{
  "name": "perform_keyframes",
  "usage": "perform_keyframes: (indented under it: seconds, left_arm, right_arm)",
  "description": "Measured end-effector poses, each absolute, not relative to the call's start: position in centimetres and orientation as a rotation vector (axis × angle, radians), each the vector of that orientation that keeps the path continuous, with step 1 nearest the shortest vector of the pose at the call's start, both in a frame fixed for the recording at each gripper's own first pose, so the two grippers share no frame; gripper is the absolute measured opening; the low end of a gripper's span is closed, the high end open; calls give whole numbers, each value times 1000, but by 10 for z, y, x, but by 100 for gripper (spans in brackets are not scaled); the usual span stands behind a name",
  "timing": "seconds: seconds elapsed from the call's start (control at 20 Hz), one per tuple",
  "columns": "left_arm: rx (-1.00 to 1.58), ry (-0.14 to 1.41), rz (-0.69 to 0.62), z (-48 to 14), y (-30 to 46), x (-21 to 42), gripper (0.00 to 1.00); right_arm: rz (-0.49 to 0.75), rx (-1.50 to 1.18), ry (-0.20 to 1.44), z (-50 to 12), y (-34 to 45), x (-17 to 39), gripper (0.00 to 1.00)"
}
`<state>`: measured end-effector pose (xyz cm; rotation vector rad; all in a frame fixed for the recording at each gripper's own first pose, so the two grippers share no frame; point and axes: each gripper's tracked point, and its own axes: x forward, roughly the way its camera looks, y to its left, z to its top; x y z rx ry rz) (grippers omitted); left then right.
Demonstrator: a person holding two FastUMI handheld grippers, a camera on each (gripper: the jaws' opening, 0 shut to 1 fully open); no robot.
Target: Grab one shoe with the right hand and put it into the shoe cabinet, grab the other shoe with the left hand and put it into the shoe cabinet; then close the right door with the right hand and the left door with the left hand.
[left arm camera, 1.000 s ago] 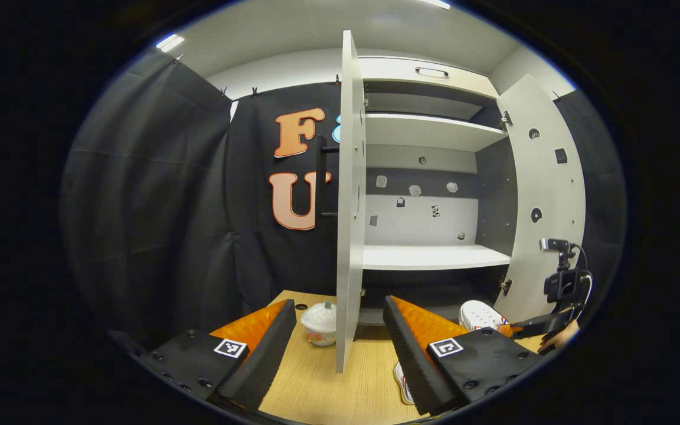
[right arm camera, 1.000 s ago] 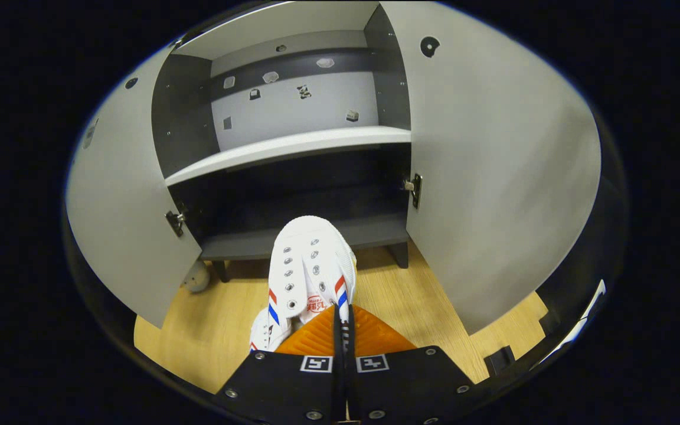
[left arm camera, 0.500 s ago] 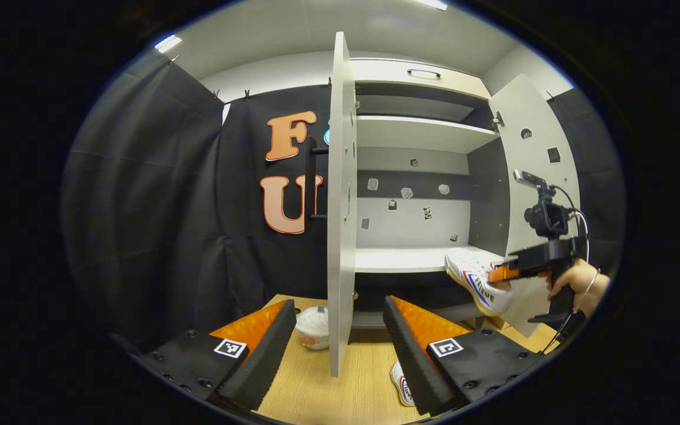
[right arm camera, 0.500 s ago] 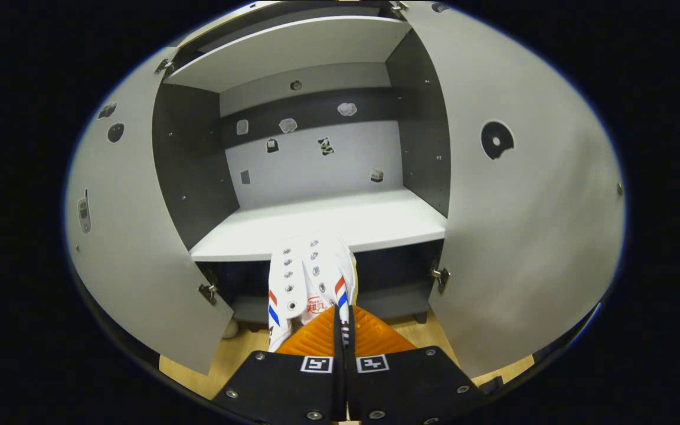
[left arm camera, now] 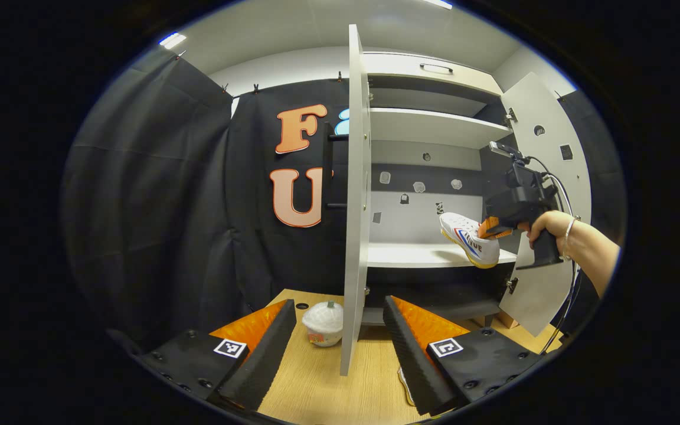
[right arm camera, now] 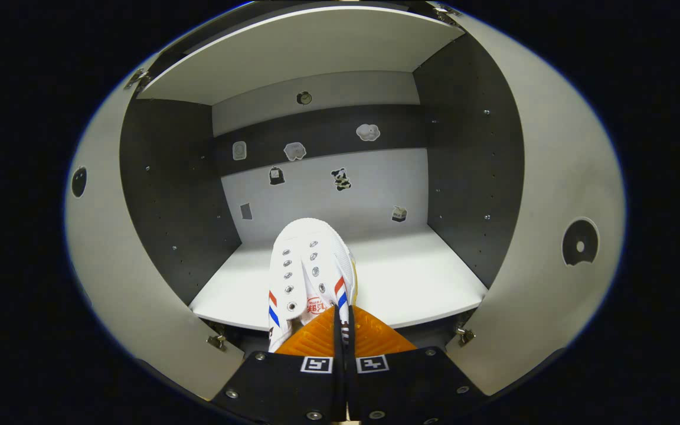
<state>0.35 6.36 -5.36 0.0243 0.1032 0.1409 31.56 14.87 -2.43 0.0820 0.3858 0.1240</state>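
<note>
My right gripper [right arm camera: 343, 319] is shut on the heel collar of a white shoe [right arm camera: 309, 265] with red and blue stripes, and holds it toe-first over the front of the cabinet's white middle shelf [right arm camera: 411, 277]. The left gripper view shows that shoe [left arm camera: 470, 239] just above the shelf [left arm camera: 411, 255], with the right gripper [left arm camera: 490, 227] and a hand [left arm camera: 546, 227] behind it. My left gripper [left arm camera: 334, 336] stands open low over the wooden floor. A sliver of the other shoe [left arm camera: 406, 381] lies on the floor beside its right finger. Both cabinet doors [left arm camera: 356, 200] [left arm camera: 543, 195] stand open.
A white round pot [left arm camera: 322, 323] sits on the wooden floor [left arm camera: 322, 383] left of the left door's edge. Small stickers dot the cabinet's back wall [right arm camera: 340, 183]. Black cloth hangs left of the cabinet. A dark lower compartment [left arm camera: 440, 292] lies under the middle shelf.
The right gripper has lifted the white shoe from the floor up to the middle shelf and moved it forward into the cabinet. The left gripper has barely moved.
</note>
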Motion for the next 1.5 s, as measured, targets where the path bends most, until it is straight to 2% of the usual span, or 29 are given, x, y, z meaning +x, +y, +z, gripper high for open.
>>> perform_keyframes:
  seconds: [0.15, 0.2, 0.25, 0.4, 0.45, 0.5, 0.55, 0.9, 1.0, 1.1, 1.4, 1.5]
  left_arm:
    - [27, 103, 160, -53, 72, 7, 97]
    - [28, 106, 165, -53, 74, 9, 94]
    - [28, 110, 172, -55, 77, 10, 97]
    - [26, 124, 182, -60, 82, 16, 94]
    - [32, 128, 185, -62, 84, 17, 96]
    - [40, 130, 190, -62, 86, 19, 94]
    - [44, 131, 194, -62, 88, 21, 96]
    - [38, 138, 205, -65, 92, 25, 96]
    - [38, 137, 203, -64, 90, 25, 96]
    - [40, 134, 202, -63, 87, 23, 96]
    - [26, 128, 190, -62, 77, 14, 96]
    - [27, 127, 186, -62, 73, 11, 96]
  right_arm:
    - [95, 76, 392, -23, 143, 348, 0]
    - [87, 80, 400, -25, 141, 358, 0]
    - [76, 92, 409, -28, 138, 368, 0]
    - [48, 132, 447, -41, 130, 394, 0]
    - [37, 136, 456, -45, 127, 402, 0]
    - [28, 138, 464, -49, 126, 409, 0]
    - [21, 142, 474, -53, 125, 414, 0]
    - [19, 171, 525, -69, 125, 428, 0]
    - [26, 161, 532, -72, 126, 426, 4]
    - [29, 162, 495, -63, 127, 427, 14]
    - [78, 132, 400, -28, 126, 397, 20]
    - [96, 93, 368, -22, 126, 380, 31]
